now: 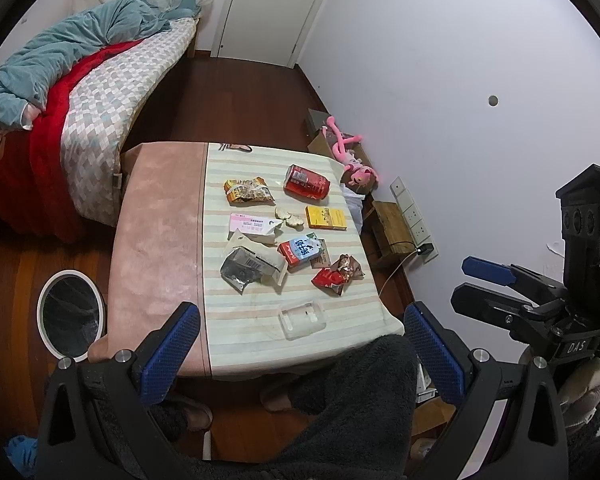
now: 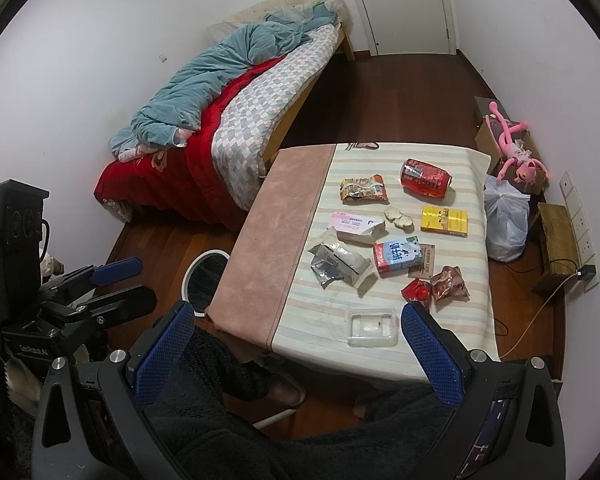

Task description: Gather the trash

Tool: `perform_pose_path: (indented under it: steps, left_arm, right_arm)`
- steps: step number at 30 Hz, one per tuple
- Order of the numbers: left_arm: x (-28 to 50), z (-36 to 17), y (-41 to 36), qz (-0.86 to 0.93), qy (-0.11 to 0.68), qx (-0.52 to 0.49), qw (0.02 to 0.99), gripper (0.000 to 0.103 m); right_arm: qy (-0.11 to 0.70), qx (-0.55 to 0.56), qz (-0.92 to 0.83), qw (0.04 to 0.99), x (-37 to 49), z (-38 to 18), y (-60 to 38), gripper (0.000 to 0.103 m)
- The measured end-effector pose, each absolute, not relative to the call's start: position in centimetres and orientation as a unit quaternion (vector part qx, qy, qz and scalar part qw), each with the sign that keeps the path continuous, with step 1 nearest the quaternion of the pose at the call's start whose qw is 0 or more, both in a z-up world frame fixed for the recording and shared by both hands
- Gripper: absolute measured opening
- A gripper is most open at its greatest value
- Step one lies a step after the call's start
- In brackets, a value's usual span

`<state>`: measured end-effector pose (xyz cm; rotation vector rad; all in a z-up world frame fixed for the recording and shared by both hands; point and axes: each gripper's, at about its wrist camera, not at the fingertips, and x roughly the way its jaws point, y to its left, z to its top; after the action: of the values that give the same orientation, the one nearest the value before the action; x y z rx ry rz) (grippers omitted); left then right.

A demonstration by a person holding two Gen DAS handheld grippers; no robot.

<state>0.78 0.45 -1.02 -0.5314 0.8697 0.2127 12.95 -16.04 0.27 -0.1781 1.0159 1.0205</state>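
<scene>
Trash lies on the striped cloth of a small table (image 1: 236, 340): a red can (image 1: 307, 182) on its side, a snack bag (image 1: 247, 191), a yellow box (image 1: 325, 218), a pink packet (image 1: 252, 224), a milk carton (image 1: 302, 251), a silver wrapper (image 1: 246, 269), a red wrapper (image 1: 336, 276) and a clear plastic tray (image 1: 303, 319). A white-rimmed bin (image 1: 70, 316) stands on the floor left of the table. My left gripper (image 1: 300, 316) is open and empty, above the table's near edge. My right gripper (image 2: 298, 316) is open and empty, also back from the table; the tray (image 2: 372, 326) lies between its fingers in view.
A bed (image 1: 80, 92) with blue and red quilts stands at the left. A pink plush toy (image 1: 354, 164), cardboard boxes, a white plastic bag (image 2: 506, 220) and a wooden stool (image 1: 392, 228) sit right of the table by the wall. My legs in dark fleece are below.
</scene>
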Motion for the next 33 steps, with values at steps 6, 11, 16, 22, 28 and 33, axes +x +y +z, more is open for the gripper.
perform_pose_path:
  steps: [6, 11, 16, 22, 28, 33]
  left_arm:
    - [0.8, -1.0, 0.4, 0.102, 0.416, -0.254, 0.867, 0.103]
    - [1.1, -1.6, 0.8, 0.132, 0.432, -0.245, 0.858, 0.103]
    - [2.9, -5.1, 2.1, 0.218, 0.445, -0.195, 0.846, 0.103]
    - [7.5, -13.2, 5.3, 0.268, 0.498, -0.202, 0.799, 0.103]
    - [12.4, -20.3, 8.8, 0.257, 0.540, -0.315, 0.737, 0.103]
    - [16.4, -25.6, 9.9, 0.227, 0.552, -0.434, 0.675, 0.103]
  right_arm:
    - [0.465, -0.083, 0.467, 0.748, 12.9, 0.3, -16.0, 0.103]
    - [0.467, -0.077, 0.462, 0.750, 13.2, 0.0, -16.1, 0.103]
    - [0.480, -0.039, 0.402, 0.779, 15.6, -2.3, -17.1, 0.103]
    - [0.537, 0.042, 0.281, 0.794, 22.1, -11.1, -18.1, 0.103]
    - [0.591, 0.074, 0.186, 0.781, 28.1, -20.6, -17.5, 0.103]
    - [0.610, 0.087, 0.138, 0.775, 31.4, -25.8, -16.7, 0.100]
